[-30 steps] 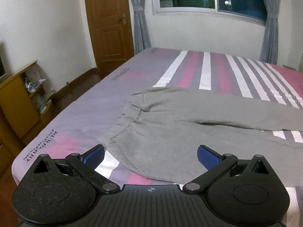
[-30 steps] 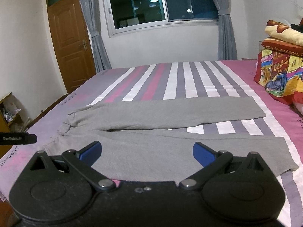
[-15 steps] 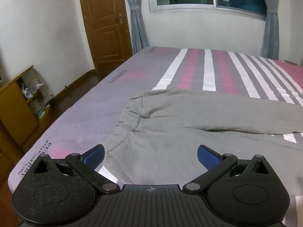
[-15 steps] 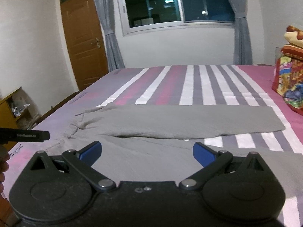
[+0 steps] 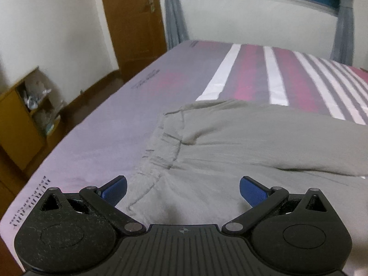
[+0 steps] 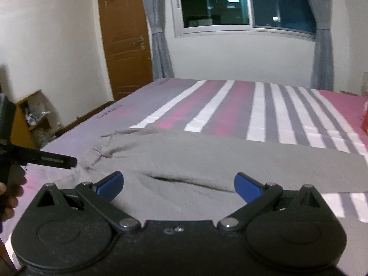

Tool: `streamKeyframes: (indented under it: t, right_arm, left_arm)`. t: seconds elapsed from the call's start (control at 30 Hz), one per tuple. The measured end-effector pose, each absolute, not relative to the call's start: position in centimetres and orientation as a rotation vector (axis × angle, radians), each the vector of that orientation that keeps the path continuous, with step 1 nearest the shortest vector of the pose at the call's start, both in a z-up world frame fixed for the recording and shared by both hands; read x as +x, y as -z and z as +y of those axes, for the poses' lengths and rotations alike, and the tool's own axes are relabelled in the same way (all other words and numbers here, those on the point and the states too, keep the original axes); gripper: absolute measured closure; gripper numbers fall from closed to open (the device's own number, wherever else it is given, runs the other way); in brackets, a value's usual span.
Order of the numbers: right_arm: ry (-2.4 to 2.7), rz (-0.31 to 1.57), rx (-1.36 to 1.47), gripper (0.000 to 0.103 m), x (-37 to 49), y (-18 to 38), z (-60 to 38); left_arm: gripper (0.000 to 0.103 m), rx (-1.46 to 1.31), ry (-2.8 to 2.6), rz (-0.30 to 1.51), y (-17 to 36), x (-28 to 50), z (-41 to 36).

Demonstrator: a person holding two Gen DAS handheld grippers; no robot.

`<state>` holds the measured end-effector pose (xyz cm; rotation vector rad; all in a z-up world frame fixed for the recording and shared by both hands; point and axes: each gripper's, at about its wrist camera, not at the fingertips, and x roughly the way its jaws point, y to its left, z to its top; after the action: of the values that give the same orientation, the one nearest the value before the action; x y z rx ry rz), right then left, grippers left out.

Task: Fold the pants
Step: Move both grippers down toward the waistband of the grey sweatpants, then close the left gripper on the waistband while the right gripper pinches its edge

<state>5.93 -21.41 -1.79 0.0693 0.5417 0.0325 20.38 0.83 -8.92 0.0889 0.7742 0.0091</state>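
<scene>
**Both grippers open above the waistband end of the pants**

1. Work item. The grey sweatpants (image 5: 264,151) lie flat on the striped bedsheet (image 5: 250,73). The gathered elastic waistband (image 5: 161,147) is at the left end, near the left edge of the bed. The two legs run off to the right, with a dark crease at the crotch between them, seen in the right wrist view.

2. Left gripper (image 5: 182,189). Jaws spread wide; nothing is held between the blue finger pads (image 5: 251,189). The near corner of the waistband lies in the gap between the fingers. Contact with the fabric cannot be confirmed.

3. Right gripper (image 6: 179,185). Jaws spread wide and empty. It hangs over the near leg, just right of the waistband, facing the crotch crease. In this view the left gripper's black tip shows at the left edge, beside the waistband.

4. Surroundings. A brown wooden door (image 6: 124,43), grey curtains (image 6: 158,34) and a dark window (image 6: 243,2) stand behind the bed.
</scene>
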Motion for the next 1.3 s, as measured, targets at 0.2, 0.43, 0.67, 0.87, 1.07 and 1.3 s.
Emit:
streamKeyframes:
  t: [0.2,0.43,0.67,0.87,1.07,1.3]
  right_arm:
    - [-0.098,0.560,0.046,0.006,10.9,3.6,-21.6]
    - [-0.142,0.606,0.032,0.024,16.3,6.0,-22.0]
    - [-0.178,0.651,0.039,0.026,21.5,8.3,-23.1]
    - [-0.225,0.710,0.040,0.027,27.0,10.4,-24.6]
    - [-0.240,0.741,-0.015,0.027,31.5,11.5,-25.0]
    - [-0.222,0.774,-0.052,0.030,36.1,12.5,-26.3]
  left_arm:
    - [0.000,0.112,-0.039,0.781,10.8,25.2,1.5]
    - [0.000,0.116,-0.067,0.833,13.4,31.2,2.2]
    - [0.000,0.103,-0.070,0.881,15.9,36.4,2.9]
    - [0.000,0.045,-0.083,0.913,18.0,40.5,4.5]
    - [0.000,0.022,-0.027,0.930,19.5,43.5,4.7]
    - [0.012,-0.046,0.038,0.915,21.1,45.0,4.0]
